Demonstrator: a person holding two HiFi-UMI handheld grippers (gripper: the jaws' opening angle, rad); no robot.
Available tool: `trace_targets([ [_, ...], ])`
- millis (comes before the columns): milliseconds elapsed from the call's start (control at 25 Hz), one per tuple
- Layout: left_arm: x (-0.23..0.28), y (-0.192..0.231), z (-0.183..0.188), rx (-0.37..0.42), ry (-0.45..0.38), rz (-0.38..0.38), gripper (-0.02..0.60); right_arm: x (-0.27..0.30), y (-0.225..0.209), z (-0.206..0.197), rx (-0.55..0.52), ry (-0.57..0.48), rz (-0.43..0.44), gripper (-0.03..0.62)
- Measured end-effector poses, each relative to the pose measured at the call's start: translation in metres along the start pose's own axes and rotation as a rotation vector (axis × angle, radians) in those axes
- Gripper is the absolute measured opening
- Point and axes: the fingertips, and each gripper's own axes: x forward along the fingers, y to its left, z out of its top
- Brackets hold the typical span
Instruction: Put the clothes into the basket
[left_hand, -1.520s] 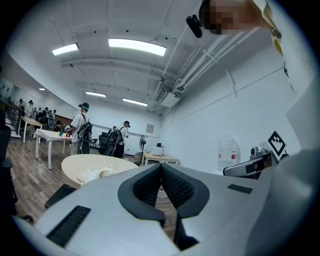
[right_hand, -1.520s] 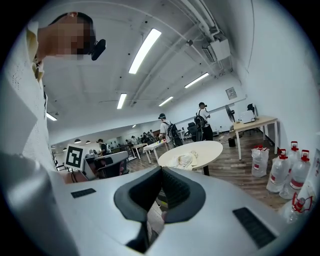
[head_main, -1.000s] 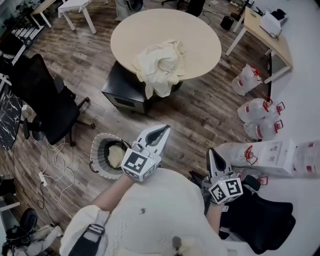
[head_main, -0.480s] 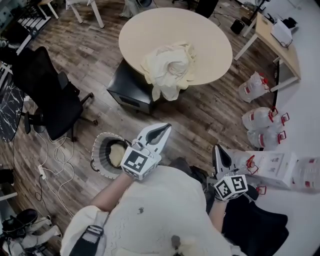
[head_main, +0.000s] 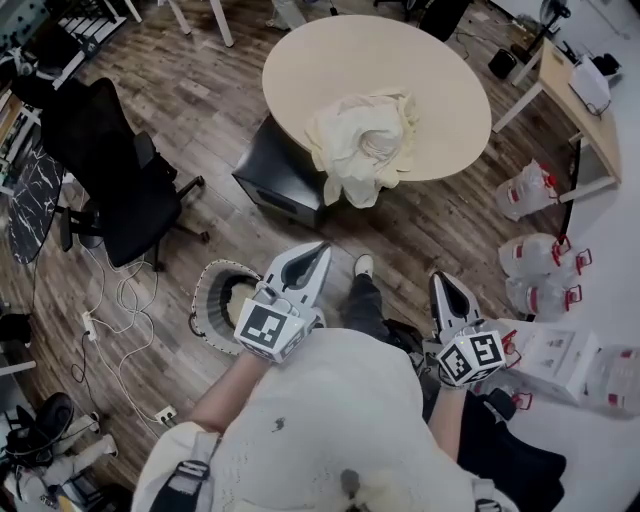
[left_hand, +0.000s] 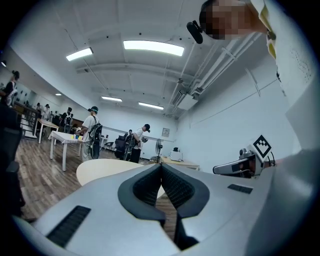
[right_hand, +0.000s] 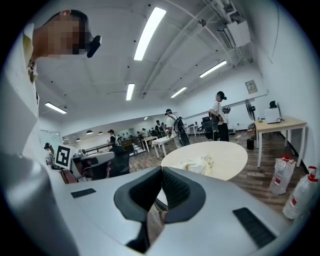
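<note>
Head view showed me left gripper (head_main: 318, 250) and right gripper (head_main: 440, 280) closed, empty, clothes (head_main: 362, 145) heaped at near edge of round table (head_main: 330, 50), basket (head_main: 215, 300) short of that table; approach step, I reckoned, next needing opened jaws on clothes.

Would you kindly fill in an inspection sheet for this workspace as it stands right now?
Surface: round table, bare but for the clothes.
Job's things: clothes heaped at its near edge, partly overhanging; basket on the floor, something pale inside.
Clutter: black box under the table; water jugs on the floor at the right.
Grippers: left gripper and right gripper both shut, empty.
Cables: loose wires on the floor beside the basket.
Surroundings: office chair; people standing further off.
</note>
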Motion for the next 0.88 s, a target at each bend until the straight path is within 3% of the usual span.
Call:
trace_targets([
  [880,0.157,0.086,0.026,0.007,0.0,0.182,0.02,0.184,-0.137,0.082,-0.04,0.073,0.148,0.009],
])
